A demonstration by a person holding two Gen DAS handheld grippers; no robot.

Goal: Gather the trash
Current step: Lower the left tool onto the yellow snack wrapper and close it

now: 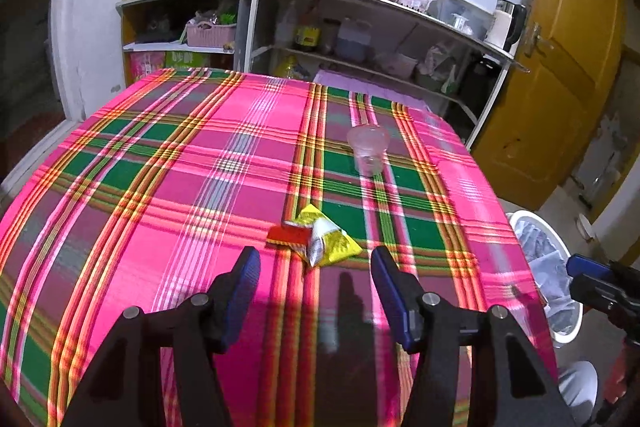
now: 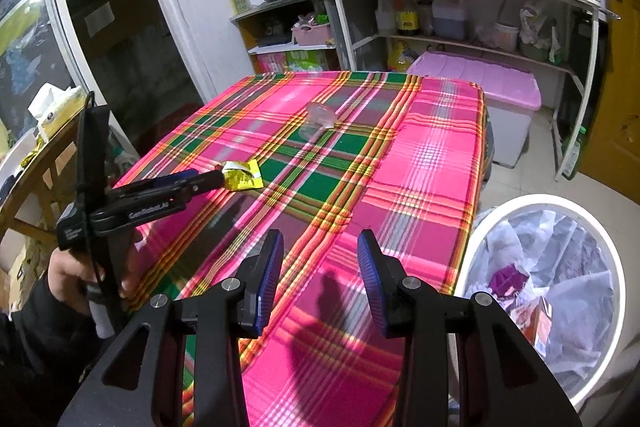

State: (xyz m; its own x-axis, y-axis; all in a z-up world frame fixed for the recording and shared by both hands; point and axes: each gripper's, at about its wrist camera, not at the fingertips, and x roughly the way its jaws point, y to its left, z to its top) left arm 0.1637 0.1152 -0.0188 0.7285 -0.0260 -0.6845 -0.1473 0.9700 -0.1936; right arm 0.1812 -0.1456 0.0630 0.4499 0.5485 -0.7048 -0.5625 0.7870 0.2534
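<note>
I have the left gripper (image 1: 316,267) spread wide with nothing in it, hovering low over the near part of the table (image 1: 140,187) and lined up on the crumpled yellow wrapper (image 1: 326,239), which lies just ahead of the fingertips beside a small red packet (image 1: 289,235); that opening should straddle the pair in one pinch. A clear plastic cup (image 1: 368,149) sits farther back toward the right edge, and I think it lies on its side, though its transparency makes that hard to judge. My right gripper (image 2: 320,267) is also open and holding nothing, parked over the near right corner, close to the white bin (image 2: 600,247) on the floor beside that edge. The bin is lined and already holds some scraps, so I judge the wrapper goes there next.
</note>
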